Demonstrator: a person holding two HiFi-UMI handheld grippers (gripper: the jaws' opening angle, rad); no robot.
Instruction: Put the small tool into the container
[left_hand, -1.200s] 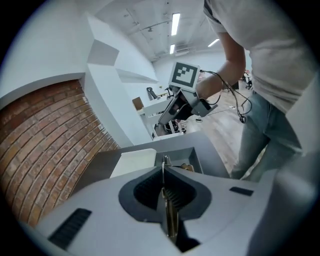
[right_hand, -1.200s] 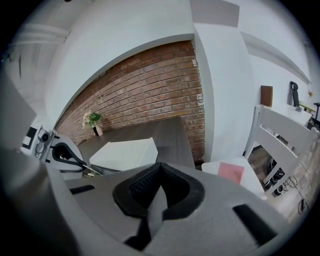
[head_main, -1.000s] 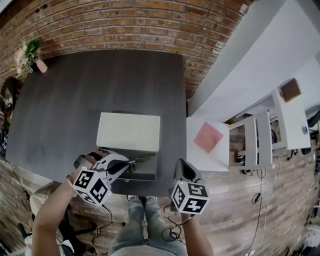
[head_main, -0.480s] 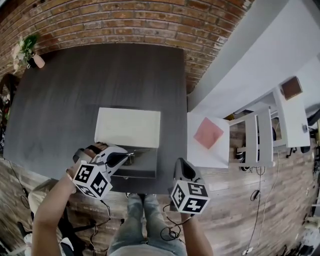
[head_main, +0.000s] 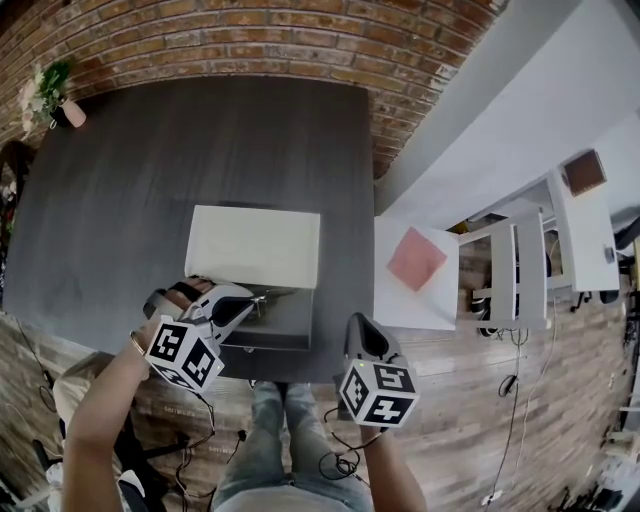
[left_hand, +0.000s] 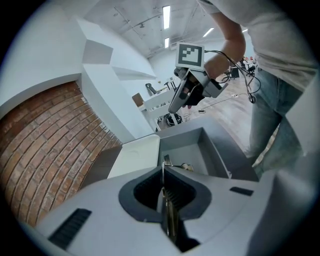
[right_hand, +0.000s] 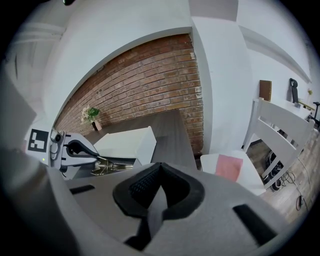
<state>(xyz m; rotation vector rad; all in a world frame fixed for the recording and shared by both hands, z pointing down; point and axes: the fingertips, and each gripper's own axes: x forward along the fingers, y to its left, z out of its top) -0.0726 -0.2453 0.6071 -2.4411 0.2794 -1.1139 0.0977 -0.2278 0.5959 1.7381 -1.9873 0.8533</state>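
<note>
Now the left gripper (left_hand: 163, 170) grips the small tool (right_hand: 110, 166) over the container (left_hand: 216, 152); right gripper (head_main: 358, 326) fingers closed, empty.

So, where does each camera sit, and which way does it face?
Head view: person's head, facing steeply down at table and grey container; forearms, left gripper, right gripper show.
Left gripper view: rides the left gripper, facing over the container toward the right gripper and the person's legs; jaws shut on the small tool.
Right gripper view: rides the right gripper, facing the brick wall; jaws shut, empty.
Shared: each gripper view shows the other gripper.
</note>
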